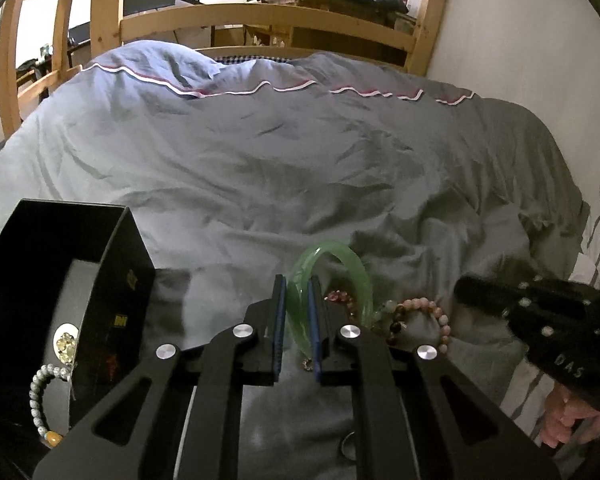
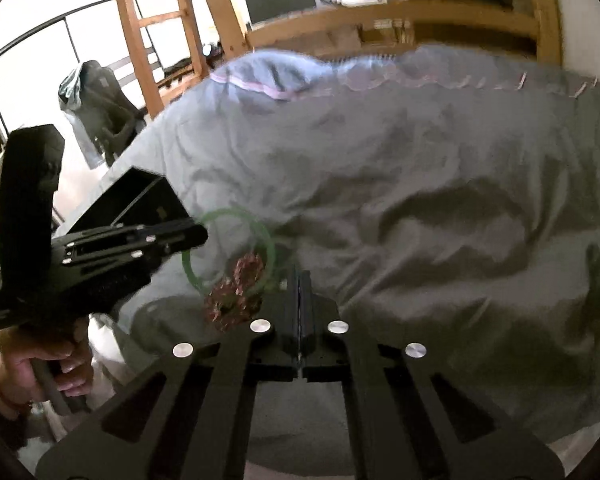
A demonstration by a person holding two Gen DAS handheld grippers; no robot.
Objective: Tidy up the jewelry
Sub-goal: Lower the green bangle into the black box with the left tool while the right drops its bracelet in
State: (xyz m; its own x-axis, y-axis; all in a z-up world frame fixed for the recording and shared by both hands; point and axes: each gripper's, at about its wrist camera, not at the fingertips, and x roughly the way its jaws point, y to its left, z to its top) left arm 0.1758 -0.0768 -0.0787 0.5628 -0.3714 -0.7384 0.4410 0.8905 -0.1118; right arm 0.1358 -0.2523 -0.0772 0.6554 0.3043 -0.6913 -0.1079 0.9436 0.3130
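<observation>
While the green bangle (image 1: 332, 276) is clamped between the blue pads (image 1: 315, 328) of the left gripper (image 1: 298, 292), low in the centre of the left wrist view, it stands on edge with its arc rising above the fingertips over the grey duvet (image 1: 300, 160). The step in hand is judged to be the carrying of this bangle to the black box (image 1: 112, 280) at the lower left of that frame, where a pale bead bracelet (image 1: 40, 396) and a small yellowish piece (image 1: 66, 344) are already lying on the light lining. The grip should be kept firm, since a smooth hard ring is likely to slip or swivel between flat pads; the bangle should be lifted clear of the pink bead bracelet (image 1: 428, 320) and the smaller reddish beads (image 1: 340, 298) just beside it, so that nothing is dragged along, and it should be raised over the box wall before being lowered and released. The right gripper (image 2: 299, 280) is seen with its jaws pressed together on nothing, held near the bead pile (image 2: 236, 296) in the blurred right wrist view, and it is best kept out of the path to the box. White letters reading "DAS" are made out on the right gripper's body at the lower right of the left wrist view; gold marks on the box's side wall cannot be read.
</observation>
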